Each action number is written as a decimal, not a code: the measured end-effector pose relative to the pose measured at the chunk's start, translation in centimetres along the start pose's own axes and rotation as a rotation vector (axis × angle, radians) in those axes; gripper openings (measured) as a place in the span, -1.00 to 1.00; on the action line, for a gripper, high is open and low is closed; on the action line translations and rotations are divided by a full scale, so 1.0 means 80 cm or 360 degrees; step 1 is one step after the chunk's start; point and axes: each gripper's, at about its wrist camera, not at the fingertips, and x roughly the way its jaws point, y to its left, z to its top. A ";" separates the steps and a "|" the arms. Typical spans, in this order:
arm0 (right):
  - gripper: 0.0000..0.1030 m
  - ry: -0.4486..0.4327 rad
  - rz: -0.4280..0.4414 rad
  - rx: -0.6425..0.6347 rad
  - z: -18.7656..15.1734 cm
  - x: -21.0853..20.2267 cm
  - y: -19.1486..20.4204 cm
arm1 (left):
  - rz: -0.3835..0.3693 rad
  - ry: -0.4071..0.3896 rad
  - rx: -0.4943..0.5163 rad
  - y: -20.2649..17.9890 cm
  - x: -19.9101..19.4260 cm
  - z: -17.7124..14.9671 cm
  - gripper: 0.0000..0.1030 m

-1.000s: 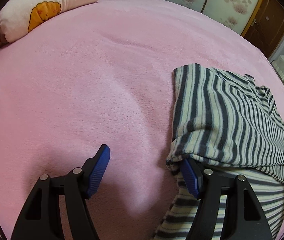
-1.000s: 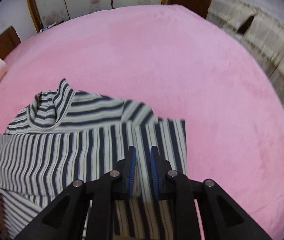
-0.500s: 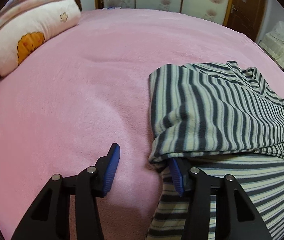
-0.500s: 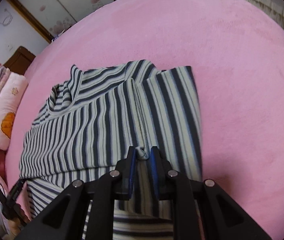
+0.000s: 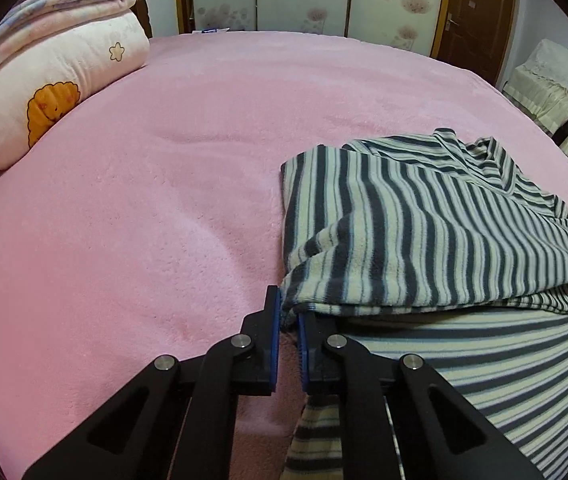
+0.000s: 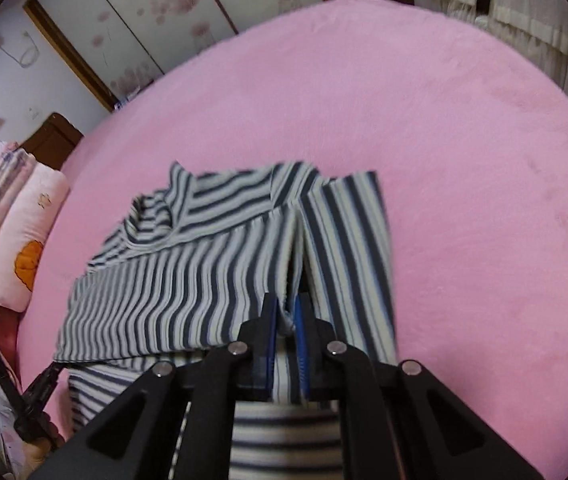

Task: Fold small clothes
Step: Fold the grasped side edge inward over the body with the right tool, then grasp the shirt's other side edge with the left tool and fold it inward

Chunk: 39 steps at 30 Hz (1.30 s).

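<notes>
We see striped top (image 5: 424,240) lying on pink bed cover (image 5: 144,220), lower part folded over. Left gripper (image 5: 288,312) has just closed, pinching folded corner. Right gripper (image 6: 284,320) has just been closing, clamps other folded edge.

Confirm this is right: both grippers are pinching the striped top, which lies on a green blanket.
Not quite. The blanket is pink, not green, as the left wrist view shows. The rest holds: left gripper and right gripper both pinch the striped top.
</notes>
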 end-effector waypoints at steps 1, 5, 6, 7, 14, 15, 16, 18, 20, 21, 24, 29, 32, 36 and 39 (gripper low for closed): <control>-0.83 -0.0012 -0.0009 -0.0008 -0.003 -0.008 -0.001 | 0.0002 0.0008 0.0021 0.000 0.000 -0.002 -0.89; -0.82 0.0053 -0.0134 -0.0088 -0.018 0.004 -0.006 | -0.0015 0.0104 0.0097 0.000 0.009 -0.014 -0.81; -0.81 0.0100 -0.0155 -0.0090 -0.022 0.014 -0.010 | -0.0026 0.0134 0.0110 0.001 0.011 -0.017 -0.76; -0.79 0.0145 -0.0217 -0.0087 -0.026 0.026 -0.014 | -0.0026 0.0158 0.0126 0.004 0.010 -0.020 -0.68; -0.58 0.0079 -0.0225 -0.0007 -0.028 0.011 -0.026 | 0.0010 0.0135 0.0124 0.035 -0.028 -0.011 -0.41; -0.57 0.0049 -0.0254 -0.0042 -0.028 0.006 -0.021 | 0.0005 0.0115 0.0122 0.035 -0.033 -0.005 -0.41; -0.57 0.0014 -0.0281 -0.0087 -0.028 0.000 -0.014 | -0.0004 0.0088 0.0115 0.035 -0.038 0.002 -0.41; -0.57 -0.0038 -0.0311 -0.0149 -0.030 -0.009 -0.001 | -0.0049 0.0041 0.0083 0.030 -0.045 0.018 -0.41; -0.57 -0.0116 -0.0340 -0.0209 -0.031 -0.019 0.014 | -0.0126 -0.0002 0.0044 0.017 -0.048 0.032 -0.41; -0.57 -0.0141 -0.0350 -0.0238 -0.031 -0.022 0.020 | -0.0167 -0.0009 0.0039 0.008 -0.045 0.038 -0.41; -0.57 -0.0172 -0.0312 -0.0336 -0.032 -0.018 0.046 | -0.0259 0.0002 0.0081 -0.035 -0.025 0.046 -0.41; -0.57 -0.0125 -0.0189 -0.0424 -0.038 0.015 0.084 | -0.0252 0.0074 0.0141 -0.089 0.030 0.043 -0.41; -0.58 -0.0070 -0.0103 -0.0395 -0.038 0.045 0.089 | -0.0141 0.0087 0.0162 -0.093 0.060 0.043 -0.25; -0.64 0.0004 -0.0244 -0.0361 -0.039 0.085 0.065 | -0.0223 0.0119 0.0078 -0.073 0.074 0.045 -0.04; -0.85 -0.0039 -0.0229 -0.0346 -0.037 0.081 0.035 | -0.0242 0.0103 0.0125 -0.069 0.071 0.042 -0.02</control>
